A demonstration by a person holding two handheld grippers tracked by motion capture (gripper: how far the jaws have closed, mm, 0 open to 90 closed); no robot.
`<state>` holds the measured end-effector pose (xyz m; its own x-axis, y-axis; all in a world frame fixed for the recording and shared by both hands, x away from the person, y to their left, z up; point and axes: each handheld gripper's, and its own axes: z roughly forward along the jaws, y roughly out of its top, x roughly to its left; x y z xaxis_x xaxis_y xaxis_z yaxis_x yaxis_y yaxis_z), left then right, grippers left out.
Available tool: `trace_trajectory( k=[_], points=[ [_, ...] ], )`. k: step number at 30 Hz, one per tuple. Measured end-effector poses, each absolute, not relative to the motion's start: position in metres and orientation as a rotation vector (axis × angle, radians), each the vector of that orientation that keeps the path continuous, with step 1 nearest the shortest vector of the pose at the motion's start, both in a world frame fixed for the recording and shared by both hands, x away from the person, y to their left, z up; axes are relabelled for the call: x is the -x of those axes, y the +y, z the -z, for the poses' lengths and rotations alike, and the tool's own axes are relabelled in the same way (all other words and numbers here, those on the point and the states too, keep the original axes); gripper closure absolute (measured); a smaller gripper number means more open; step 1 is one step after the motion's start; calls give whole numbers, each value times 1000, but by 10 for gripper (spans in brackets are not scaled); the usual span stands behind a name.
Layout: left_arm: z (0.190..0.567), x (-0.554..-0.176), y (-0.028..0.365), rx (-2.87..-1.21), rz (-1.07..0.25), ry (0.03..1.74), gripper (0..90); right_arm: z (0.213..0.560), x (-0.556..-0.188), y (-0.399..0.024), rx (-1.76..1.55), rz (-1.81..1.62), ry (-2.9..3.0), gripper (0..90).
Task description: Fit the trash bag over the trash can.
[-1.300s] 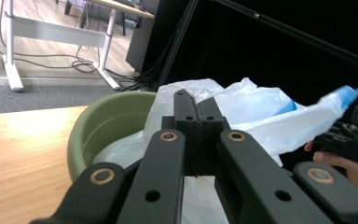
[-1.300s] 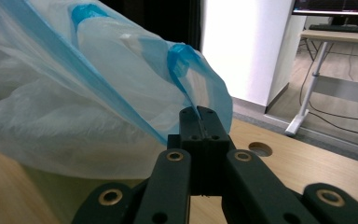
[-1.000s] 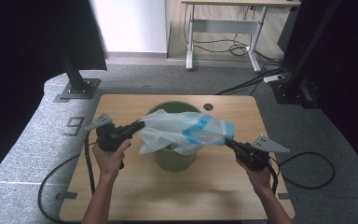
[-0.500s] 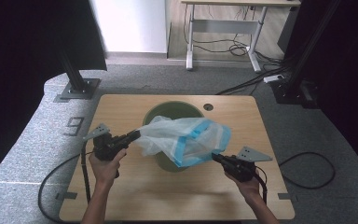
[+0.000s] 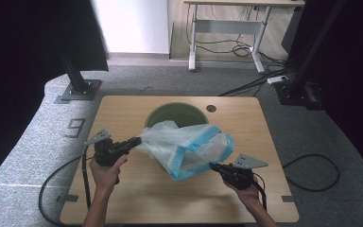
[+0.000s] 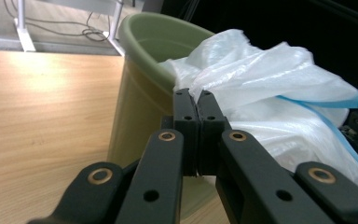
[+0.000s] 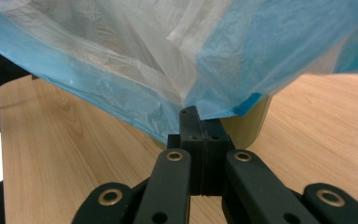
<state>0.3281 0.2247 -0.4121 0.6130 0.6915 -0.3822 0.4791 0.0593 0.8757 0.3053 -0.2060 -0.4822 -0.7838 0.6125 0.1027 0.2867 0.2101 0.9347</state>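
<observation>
A clear plastic bag with a blue rim band is stretched between my two grippers over the near side of a green bin. My left gripper is shut on the bag's white end, left of the bin. In the left gripper view the closed jaws pinch the bag beside the bin's wall. My right gripper is shut on the blue rim at the bag's near right corner. In the right gripper view the bag drapes over the closed gripper.
The wooden table has a small round hole at the back right. Cables trail from both grippers over the table's front and sides. Black stand bases sit on the grey floor beyond the table.
Both hands have come toward the near edge and lower, pulling the bag with them. The bag's blue mouth now faces down and toward me, off the bin's top.
</observation>
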Motion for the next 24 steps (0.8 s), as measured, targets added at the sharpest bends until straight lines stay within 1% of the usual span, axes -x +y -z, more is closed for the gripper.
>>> trace_trajectory(
  k=[8, 10, 11, 12, 13, 15, 16, 18, 20, 24],
  points=[
    [423, -332, 224, -1595, -205, 1032, 880, 488, -310, -205, -875, -1574, 2229, 888],
    [421, -331, 224, -1597, -208, 1026, 847, 486, -310, -204, -878, -1560, 2226, 887],
    [419, -330, 224, -1599, -211, 1020, 847, 486, -310, -204, -878, -1560, 2226, 887],
    [417, -328, 224, -1603, -217, 1015, 773, 483, -309, -205, -874, -1553, 2211, 887],
    [414, -326, 224, -1602, -229, 1006, 773, 483, -309, -205, -874, -1553, 2211, 887],
    [407, -321, 222, -1598, -258, 986, 692, 480, -308, -206, -876, -1561, 2195, 887],
    [399, -316, 217, -1607, -287, 956, 619, 476, -309, -209, -884, -1560, 2181, 887],
    [395, -313, 214, -1620, -303, 943, 556, 474, -309, -210, -895, -1559, 2176, 887],
    [385, -308, 204, -1655, -352, 914, 507, 473, -310, -211, -901, -1559, 2172, 887],
    [378, -306, 194, -1679, -367, 879, 464, 473, -310, -211, -902, -1560, 2170, 887]
  ],
)
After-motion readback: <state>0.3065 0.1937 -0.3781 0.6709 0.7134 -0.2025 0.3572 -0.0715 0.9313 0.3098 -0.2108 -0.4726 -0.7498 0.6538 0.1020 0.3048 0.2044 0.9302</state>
